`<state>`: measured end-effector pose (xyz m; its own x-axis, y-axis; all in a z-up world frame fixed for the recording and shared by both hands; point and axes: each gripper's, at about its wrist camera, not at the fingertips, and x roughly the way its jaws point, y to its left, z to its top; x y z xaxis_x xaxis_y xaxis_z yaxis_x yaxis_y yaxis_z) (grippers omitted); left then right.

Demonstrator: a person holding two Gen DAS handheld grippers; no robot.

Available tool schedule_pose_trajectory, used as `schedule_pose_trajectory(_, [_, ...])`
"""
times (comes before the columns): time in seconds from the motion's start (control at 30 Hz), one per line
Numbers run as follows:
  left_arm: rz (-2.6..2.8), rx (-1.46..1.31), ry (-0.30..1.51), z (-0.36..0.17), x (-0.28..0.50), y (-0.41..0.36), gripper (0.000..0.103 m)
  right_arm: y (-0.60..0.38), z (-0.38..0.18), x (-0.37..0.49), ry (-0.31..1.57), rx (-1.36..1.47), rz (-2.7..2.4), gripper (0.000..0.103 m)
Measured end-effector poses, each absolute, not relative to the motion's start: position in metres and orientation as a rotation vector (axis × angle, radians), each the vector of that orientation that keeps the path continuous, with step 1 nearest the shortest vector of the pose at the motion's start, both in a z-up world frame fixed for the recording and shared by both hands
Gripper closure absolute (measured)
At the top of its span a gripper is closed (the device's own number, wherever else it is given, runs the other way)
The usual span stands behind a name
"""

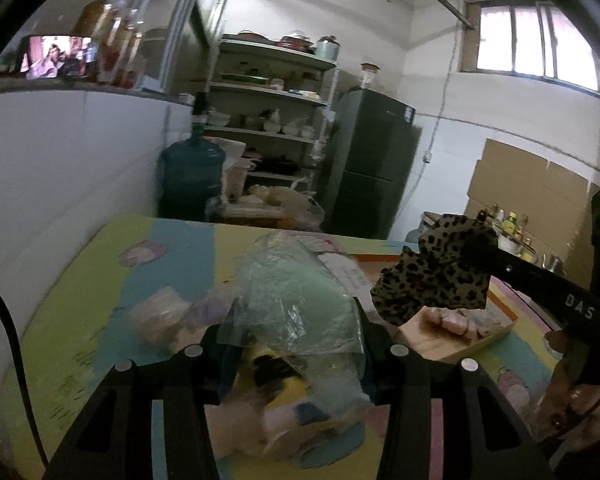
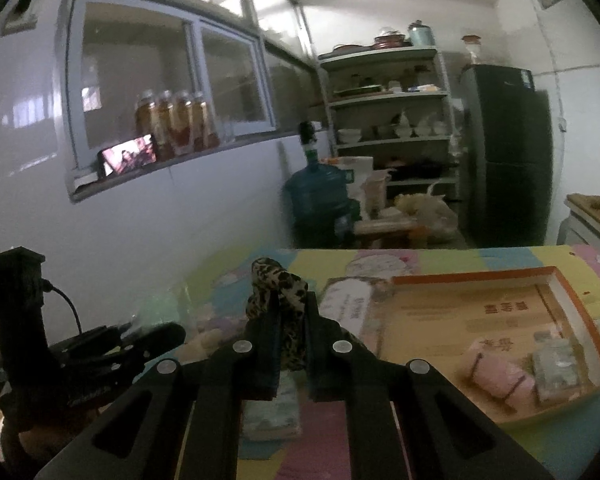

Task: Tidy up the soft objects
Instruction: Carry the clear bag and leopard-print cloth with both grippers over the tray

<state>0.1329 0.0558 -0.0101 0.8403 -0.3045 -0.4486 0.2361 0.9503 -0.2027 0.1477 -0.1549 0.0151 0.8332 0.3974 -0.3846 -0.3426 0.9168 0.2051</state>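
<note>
Left wrist view: we see our left gripper (image 1: 296,332) with its jaws set partly apart around a crumpled clear plastic bag (image 1: 296,296). The bag bulges up between and ahead of the jaws, and both fingers look pressed against its sides, so we read it as held. Something pale green shows through the plastic. Below the jaws lies a blurred heap of soft items (image 1: 284,396), yellow, black and pale, on the colourful mat (image 1: 100,300).

To the right of those jaws and a little ahead, our right gripper (image 1: 480,246) reaches in from the frame's right side, carrying a leopard-print cloth (image 1: 436,276) that hangs in the air above the near edge of the cardboard tray (image 1: 460,340).

From the right wrist camera, our right gripper (image 2: 288,300) has its jaws drawn tight together on the leopard-print cloth (image 2: 278,280). The fabric bunches up past the fingertips and a strip runs back down between the fingers. Right of these jaws sits the cardboard tray (image 2: 480,280) with an orange rim; inside it, well to the right, lie a pink rolled bundle (image 2: 496,372) and a clear packet (image 2: 556,364) side by side. Left of the jaws we see our left gripper (image 2: 156,334) with a cable running from its body.
</note>
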Motion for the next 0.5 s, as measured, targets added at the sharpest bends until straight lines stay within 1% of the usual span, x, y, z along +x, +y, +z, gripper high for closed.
schedule_pose_trajectory(0.5, [-0.405, -0.090, 0.505, 0.008, 0.166, -0.033, 0.055, -0.247, 0.028, 0.151, 0.398, 0.194, 0.275, 0.094])
